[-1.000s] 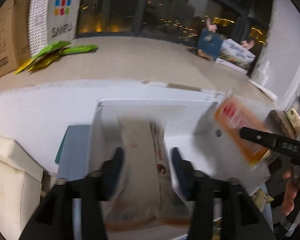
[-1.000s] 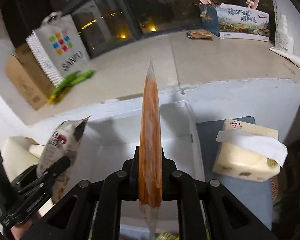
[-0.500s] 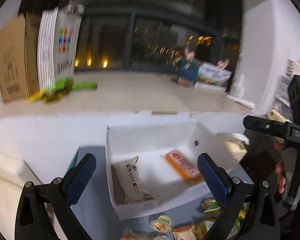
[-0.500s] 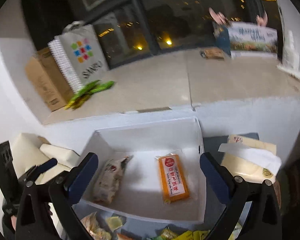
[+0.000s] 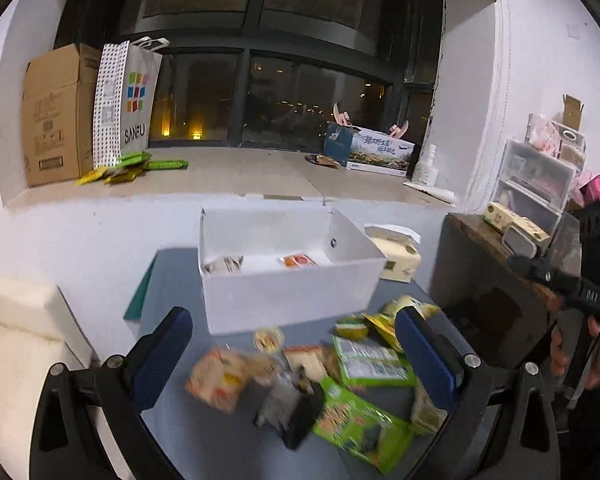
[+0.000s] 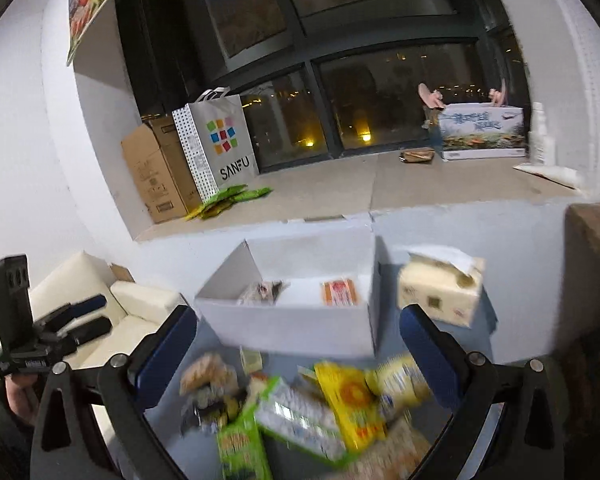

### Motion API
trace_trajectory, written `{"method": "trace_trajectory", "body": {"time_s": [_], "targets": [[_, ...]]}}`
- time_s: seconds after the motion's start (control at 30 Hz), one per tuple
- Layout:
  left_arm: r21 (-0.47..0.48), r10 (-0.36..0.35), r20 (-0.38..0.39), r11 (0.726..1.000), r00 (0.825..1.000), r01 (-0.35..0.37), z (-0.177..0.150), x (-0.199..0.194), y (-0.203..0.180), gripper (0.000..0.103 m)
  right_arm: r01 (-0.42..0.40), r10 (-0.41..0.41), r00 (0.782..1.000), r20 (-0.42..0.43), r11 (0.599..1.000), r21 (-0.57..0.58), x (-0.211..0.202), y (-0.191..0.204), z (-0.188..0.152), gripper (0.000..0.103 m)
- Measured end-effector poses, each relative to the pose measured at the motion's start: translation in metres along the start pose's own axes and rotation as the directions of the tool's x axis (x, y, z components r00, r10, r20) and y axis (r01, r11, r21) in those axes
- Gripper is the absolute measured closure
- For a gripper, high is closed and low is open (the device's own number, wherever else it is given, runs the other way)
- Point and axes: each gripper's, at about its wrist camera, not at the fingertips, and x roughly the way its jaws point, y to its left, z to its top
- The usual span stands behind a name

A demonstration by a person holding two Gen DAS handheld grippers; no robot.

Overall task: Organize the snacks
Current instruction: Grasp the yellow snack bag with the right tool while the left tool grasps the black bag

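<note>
A white box (image 5: 292, 292) (image 6: 296, 324) stands on the blue-grey table and holds a grey-white snack packet (image 5: 224, 265) (image 6: 262, 291) and an orange packet (image 5: 298, 261) (image 6: 339, 292). In front of it lies a loose heap of snacks (image 5: 320, 384) (image 6: 300, 404), green, yellow and orange packs. My left gripper (image 5: 296, 340) hangs open above the heap, nothing between its blue pads. My right gripper (image 6: 298, 340) is open too, empty, over the same heap. Each view shows the other gripper at its edge, held by a hand (image 5: 596, 356) (image 6: 16, 396).
A tissue box (image 5: 396, 256) (image 6: 440, 292) sits right of the white box. Behind runs a window ledge with a SANFU bag (image 5: 128, 100) (image 6: 216, 144), a cardboard carton (image 5: 52, 116) and green packets (image 5: 132, 164). A cream sofa (image 6: 92, 304) lies left, a wooden shelf (image 5: 500, 256) right.
Both grippers let go of their packets, which now lie in the white box. Both jaws opened wide and drew back and up, bringing the snack heap into view.
</note>
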Motion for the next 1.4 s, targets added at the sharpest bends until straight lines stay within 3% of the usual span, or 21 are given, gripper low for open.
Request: {"method": "trace_trajectory", "body": {"time_s": [0.23,0.33,0.57,0.8,1.1,1.2,1.23,1.27,1.33,1.4], "targets": [[-0.036,-0.015,-0.096,0.999,0.995,0.011,-0.045,-0.003,-0.011,0.000,0.040,-0.036,0.998,-0.059,0.997,0.070,-0.038,-0.011,-0.066,0.000],[-0.040,-0.008,-0.128,0.999,0.992,0.003,-0.053,-0.001,-0.014,0.000,0.015,-0.001,0.995,-0.101,0.990,0.143,-0.037,-0.022,-0.090,0.000],[-0.021,-0.018,-0.126,1.000,0.992,0.016,-0.054,-0.005,-0.014,0.000,0.015,0.020,0.987,-0.162,0.977,0.212,-0.014,-0.037,-0.105,0.000],[-0.031,-0.038,-0.133,0.999,0.990,0.034,-0.054,-0.003,-0.010,0.000,0.021,0.049,0.977,-0.207,0.946,0.322,0.043,-0.077,-0.089,0.000],[-0.033,-0.047,-0.159,0.999,0.986,0.043,-0.060,0.006,-0.006,0.000,0.085,0.085,0.955,-0.284,0.839,0.538,0.142,-0.145,-0.081,0.000],[-0.040,-0.045,-0.175,0.998,0.984,0.038,-0.063,0.012,-0.004,0.000,0.109,0.099,0.940,-0.327,0.822,0.560,0.166,-0.150,-0.086,0.014],[-0.042,-0.045,-0.179,0.998,0.983,0.037,-0.064,0.014,-0.003,0.000,0.123,0.091,0.935,-0.344,0.825,0.552,0.171,-0.149,-0.087,0.040],[-0.044,-0.044,-0.182,0.998,0.982,0.037,-0.065,0.014,-0.002,0.000,0.124,0.092,0.934,-0.346,0.823,0.554,0.175,-0.149,-0.089,0.055],[-0.047,-0.045,-0.187,0.998,0.981,0.037,-0.067,0.016,0.000,0.000,0.087,0.124,0.940,-0.317,0.813,0.575,0.175,-0.149,-0.090,0.064],[-0.054,-0.050,-0.195,0.998,0.979,0.040,-0.071,0.019,0.002,0.000,0.073,0.118,0.945,-0.304,0.832,0.549,0.169,-0.144,-0.087,0.069]]}}
